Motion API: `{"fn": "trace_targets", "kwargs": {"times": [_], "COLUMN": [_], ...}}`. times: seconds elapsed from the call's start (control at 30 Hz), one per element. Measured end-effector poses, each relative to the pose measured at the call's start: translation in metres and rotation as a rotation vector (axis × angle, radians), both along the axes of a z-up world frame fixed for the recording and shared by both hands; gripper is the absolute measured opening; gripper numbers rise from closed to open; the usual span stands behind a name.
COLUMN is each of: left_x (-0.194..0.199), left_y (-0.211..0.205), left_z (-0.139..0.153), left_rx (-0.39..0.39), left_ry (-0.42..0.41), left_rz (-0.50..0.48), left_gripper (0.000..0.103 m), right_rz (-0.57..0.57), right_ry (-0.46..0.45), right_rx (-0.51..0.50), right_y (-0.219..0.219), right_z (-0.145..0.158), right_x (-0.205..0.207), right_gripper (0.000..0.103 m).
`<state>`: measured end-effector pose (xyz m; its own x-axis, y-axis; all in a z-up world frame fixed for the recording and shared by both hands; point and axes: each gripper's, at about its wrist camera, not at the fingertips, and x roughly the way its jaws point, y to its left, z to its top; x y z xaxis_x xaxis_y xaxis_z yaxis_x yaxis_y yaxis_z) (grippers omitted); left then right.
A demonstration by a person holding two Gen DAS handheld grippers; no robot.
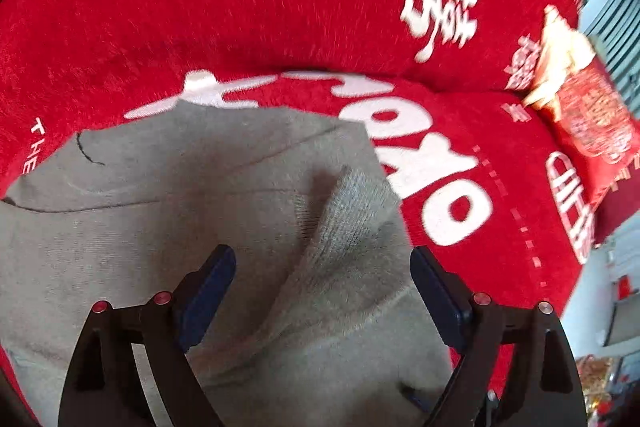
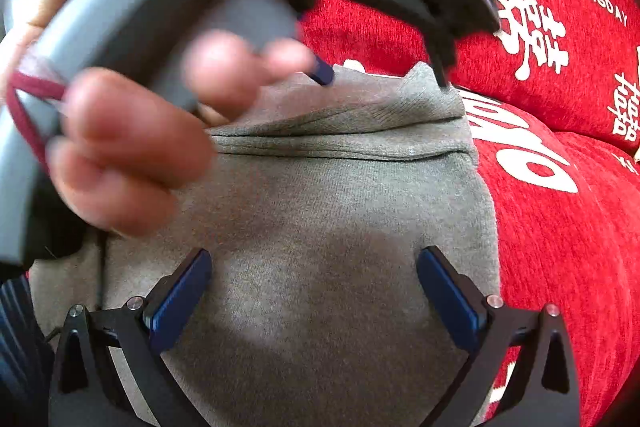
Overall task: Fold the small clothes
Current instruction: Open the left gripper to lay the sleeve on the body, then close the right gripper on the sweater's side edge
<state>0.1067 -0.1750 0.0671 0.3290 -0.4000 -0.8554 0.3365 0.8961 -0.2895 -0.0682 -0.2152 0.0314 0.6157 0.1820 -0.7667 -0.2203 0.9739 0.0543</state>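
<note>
Grey knit garment (image 1: 224,195) lying folded on a red plush cover (image 1: 200,7) printed "THE BIGDAY" in white, left gripper (image 1: 322,291) fingers apart over a raised fold, right gripper (image 2: 314,291) fingers apart above the cloth

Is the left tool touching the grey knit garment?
Cannot tell. Left wrist view shows the left tool open, a raised fold of the grey knit garment between its pads, neither contact nor gap plain.
</note>
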Motion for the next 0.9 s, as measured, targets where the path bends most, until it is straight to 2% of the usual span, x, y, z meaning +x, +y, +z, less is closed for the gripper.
{"fn": "trace_targets", "kwargs": {"times": [0.1,0.27,0.4,0.47,0.5,0.53,0.57,0.6,0.7,0.73,0.8,0.87,0.9], "left_x": [-0.003,-0.005,-0.012,-0.016,-0.017,-0.02,-0.022,-0.025,-0.036,-0.038,-0.04,-0.041,-0.041], "left_y": [0.029,0.075,0.1,0.104,0.103,0.102,0.102,0.1,0.093,0.088,0.083,0.078,0.077], "left_z": [0.012,0.004,-0.013,-0.022,-0.027,-0.032,-0.034,-0.036,-0.035,-0.036,-0.036,-0.036,-0.036], "left_rx": [-0.014,0.106,0.156,0.152,0.154,0.159,0.162,0.165,0.179,0.182,0.185,0.18,0.177], "left_ry": [-0.041,-0.06,-0.039,-0.014,-0.002,0.007,0.009,0.007,-0.031,-0.04,-0.053,-0.059,-0.06], "left_rz": [0.034,0.175,0.252,0.264,0.26,0.252,0.247,0.238,0.194,0.18,0.165,0.15,0.144], "left_gripper": [0.09,0.09,0.09,0.09,0.09,0.09,0.09,0.09,0.09,0.09,0.09,0.09,0.09], "right_rz": [-0.046,-0.188,-0.284,-0.295,-0.293,-0.297,-0.31,-0.307,-0.283,-0.284,-0.284,-0.307,-0.326], "right_ry": [-0.003,0.024,0.145,0.193,0.208,0.225,0.253,0.261,0.22,0.218,0.209,0.209,0.199], "right_rx": [0.088,0.323,0.444,0.43,0.388,0.3,0.174,0.093,0.06,0.084,0.232,0.359,0.405], "right_y": [-0.019,-0.071,-0.081,-0.068,-0.062,-0.054,-0.046,-0.042,-0.05,-0.059,-0.079,-0.099,-0.105], "right_z": [0.015,0.042,0.034,0.028,0.024,0.019,0.013,0.01,0.013,0.013,0.015,0.02,0.022], "right_x": [0.002,0.053,0.118,0.143,0.154,0.163,0.168,0.164,0.135,0.124,0.111,0.107,0.107], "right_gripper": [0.103,0.103,0.098,0.091,0.076,0.047,0.037,0.03,0.03,0.028,0.029,0.036,0.056]}}
